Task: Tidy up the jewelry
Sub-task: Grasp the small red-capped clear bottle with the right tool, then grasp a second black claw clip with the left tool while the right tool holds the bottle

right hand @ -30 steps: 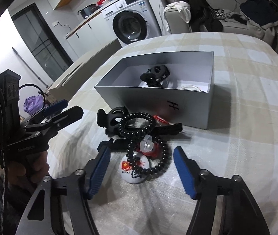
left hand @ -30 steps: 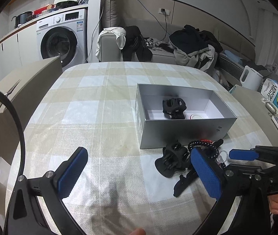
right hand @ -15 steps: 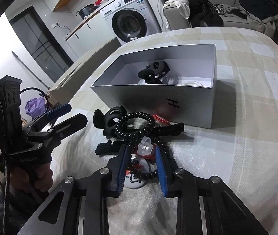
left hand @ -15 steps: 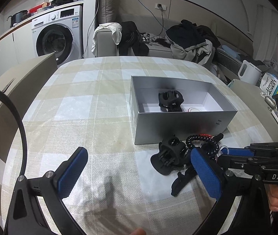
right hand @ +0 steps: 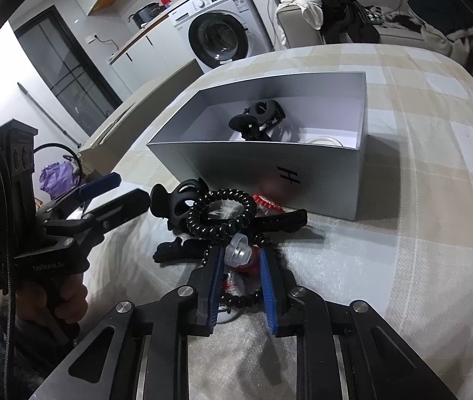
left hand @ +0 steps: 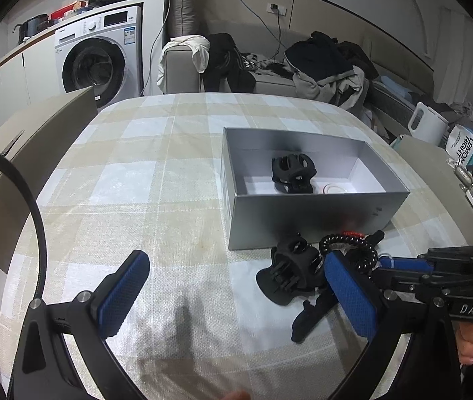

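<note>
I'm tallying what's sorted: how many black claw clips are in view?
2. One black claw clip lies inside the grey box; the other claw clip sits on the table in front of it. The pile may hide more.

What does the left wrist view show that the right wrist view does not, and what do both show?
Only the left wrist view shows the white kettle and the open left tool from behind.

Only the right wrist view shows the right tool closing around the clear ring, and the dark door.

Both show the grey box holding a black hair claw, the coiled hair tie, and the washing machine.
</note>
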Demonstrator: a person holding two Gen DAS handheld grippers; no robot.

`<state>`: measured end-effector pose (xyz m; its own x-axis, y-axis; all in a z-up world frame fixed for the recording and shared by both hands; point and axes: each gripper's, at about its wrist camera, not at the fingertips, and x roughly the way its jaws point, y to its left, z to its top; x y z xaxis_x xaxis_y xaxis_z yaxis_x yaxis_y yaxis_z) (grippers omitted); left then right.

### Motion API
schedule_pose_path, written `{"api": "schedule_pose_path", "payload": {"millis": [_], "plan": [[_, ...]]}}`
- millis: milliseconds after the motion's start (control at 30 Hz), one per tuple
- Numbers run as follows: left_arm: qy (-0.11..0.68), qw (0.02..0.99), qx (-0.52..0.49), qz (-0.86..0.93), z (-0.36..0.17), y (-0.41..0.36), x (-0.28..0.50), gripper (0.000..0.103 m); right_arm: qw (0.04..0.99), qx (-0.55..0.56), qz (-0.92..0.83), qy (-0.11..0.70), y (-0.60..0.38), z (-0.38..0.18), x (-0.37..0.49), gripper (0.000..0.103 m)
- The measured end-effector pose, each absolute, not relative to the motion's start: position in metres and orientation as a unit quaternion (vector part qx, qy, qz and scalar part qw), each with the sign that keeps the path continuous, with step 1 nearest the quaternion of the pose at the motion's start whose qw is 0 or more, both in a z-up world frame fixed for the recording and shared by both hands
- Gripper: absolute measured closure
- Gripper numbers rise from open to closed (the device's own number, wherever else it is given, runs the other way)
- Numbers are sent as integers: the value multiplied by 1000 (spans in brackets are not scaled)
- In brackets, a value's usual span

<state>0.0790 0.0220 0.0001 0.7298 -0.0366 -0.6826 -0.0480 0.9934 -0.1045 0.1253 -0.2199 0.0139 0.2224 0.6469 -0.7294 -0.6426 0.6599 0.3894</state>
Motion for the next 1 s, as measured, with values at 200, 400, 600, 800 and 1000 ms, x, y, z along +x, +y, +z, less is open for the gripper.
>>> {"api": "schedule_pose_path", "payload": {"millis": [200,400,600,800,1000], "plan": [[370,927,-55,7,-1,21,81,1,788,0,411,459,-220,14,123,87],[379,923,-62,-1,-3,22,84,1,775,61,429,460,-244,18,125,87],[380,923,-59,-8,-2,19,82,1,792,26,406,456,-249,25,120,87],[382,923,-51,-15,-3,17,82,1,788,54,419,447,-257,27,122,87],[399,916,-46,-26,-10,14,90,9,784,100,422,443,-268,28,129,87]]}}
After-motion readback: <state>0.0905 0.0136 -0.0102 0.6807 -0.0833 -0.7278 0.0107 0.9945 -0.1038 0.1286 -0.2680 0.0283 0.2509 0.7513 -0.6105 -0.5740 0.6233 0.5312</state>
